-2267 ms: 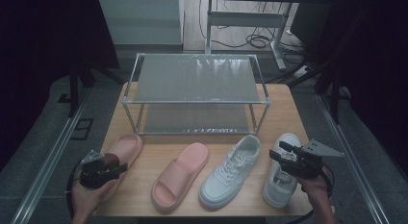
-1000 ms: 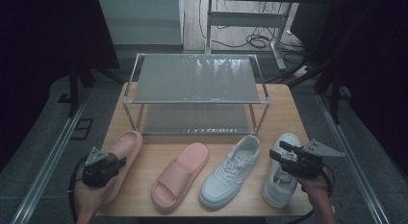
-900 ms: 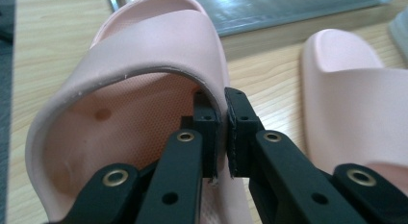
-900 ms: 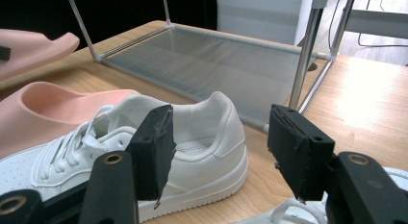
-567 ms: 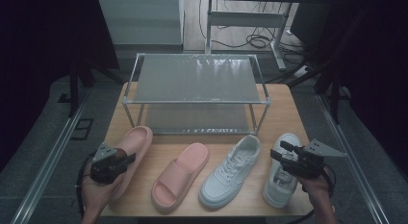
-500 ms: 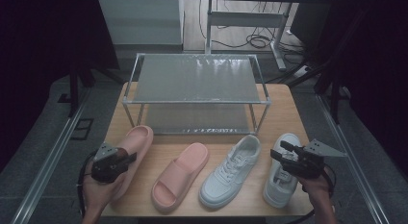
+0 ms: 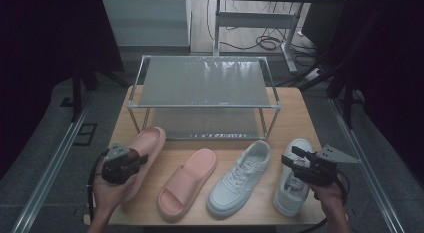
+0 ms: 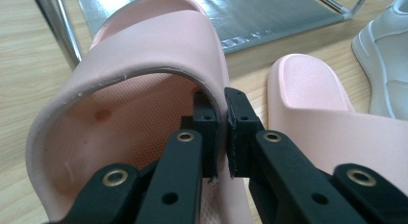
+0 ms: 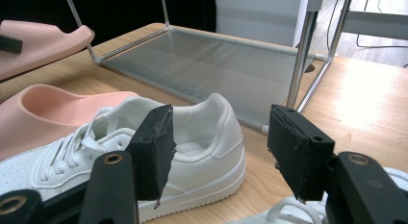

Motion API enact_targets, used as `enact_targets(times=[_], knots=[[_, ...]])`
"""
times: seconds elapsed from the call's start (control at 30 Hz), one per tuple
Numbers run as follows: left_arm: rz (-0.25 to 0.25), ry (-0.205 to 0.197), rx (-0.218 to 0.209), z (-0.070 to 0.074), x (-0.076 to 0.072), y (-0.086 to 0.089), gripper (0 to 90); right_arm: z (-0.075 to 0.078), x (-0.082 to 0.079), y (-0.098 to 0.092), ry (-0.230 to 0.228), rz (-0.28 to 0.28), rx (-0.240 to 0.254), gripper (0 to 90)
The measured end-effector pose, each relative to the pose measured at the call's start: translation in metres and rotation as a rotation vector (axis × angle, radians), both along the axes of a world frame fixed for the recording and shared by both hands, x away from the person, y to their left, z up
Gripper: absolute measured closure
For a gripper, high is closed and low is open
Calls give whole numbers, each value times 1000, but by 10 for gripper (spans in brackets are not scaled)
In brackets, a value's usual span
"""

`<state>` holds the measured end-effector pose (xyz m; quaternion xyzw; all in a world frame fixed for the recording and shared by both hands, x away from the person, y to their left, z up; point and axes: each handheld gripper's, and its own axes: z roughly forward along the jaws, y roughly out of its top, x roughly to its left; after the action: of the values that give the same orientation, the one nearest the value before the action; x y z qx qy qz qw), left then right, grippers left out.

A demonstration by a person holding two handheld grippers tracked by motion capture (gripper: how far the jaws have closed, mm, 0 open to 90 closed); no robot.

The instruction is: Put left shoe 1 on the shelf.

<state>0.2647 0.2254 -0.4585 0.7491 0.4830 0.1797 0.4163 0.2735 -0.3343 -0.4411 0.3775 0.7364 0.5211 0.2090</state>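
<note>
At the lower left of the high view, your left gripper (image 7: 141,159) has its jaws clamped on the strap edge of the pink slide (image 7: 146,149), which sits at the table's (image 7: 295,110) left side; its long axis runs diagonally, toe aimed up-right toward the rack (image 7: 205,83). Moving right, a second pink slide (image 7: 187,182) and a white sneaker (image 7: 241,175) lie on similar diagonals. At lower right, your right gripper (image 7: 292,158) hovers over the other white sneaker (image 7: 291,185), jaws well apart.
</note>
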Motion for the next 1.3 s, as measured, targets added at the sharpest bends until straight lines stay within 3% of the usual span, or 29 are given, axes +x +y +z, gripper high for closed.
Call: enact_targets(times=[0.27,0.53,0.83,1.1,1.3], knots=[[-13,-3,-1,4,12,-9,851,0,0,1,-1,2,-4,426],[-38,-8,12,8,33,-31,852,0,0,1,0,-1,-4,426],[-53,-4,26,2,67,-63,851,0,0,0,1,-3,-5,427],[-50,-25,103,-4,95,-87,851,-1,1,0,3,-4,-6,427],[-53,-31,135,-8,112,-101,851,0,1,0,3,-4,-7,427]])
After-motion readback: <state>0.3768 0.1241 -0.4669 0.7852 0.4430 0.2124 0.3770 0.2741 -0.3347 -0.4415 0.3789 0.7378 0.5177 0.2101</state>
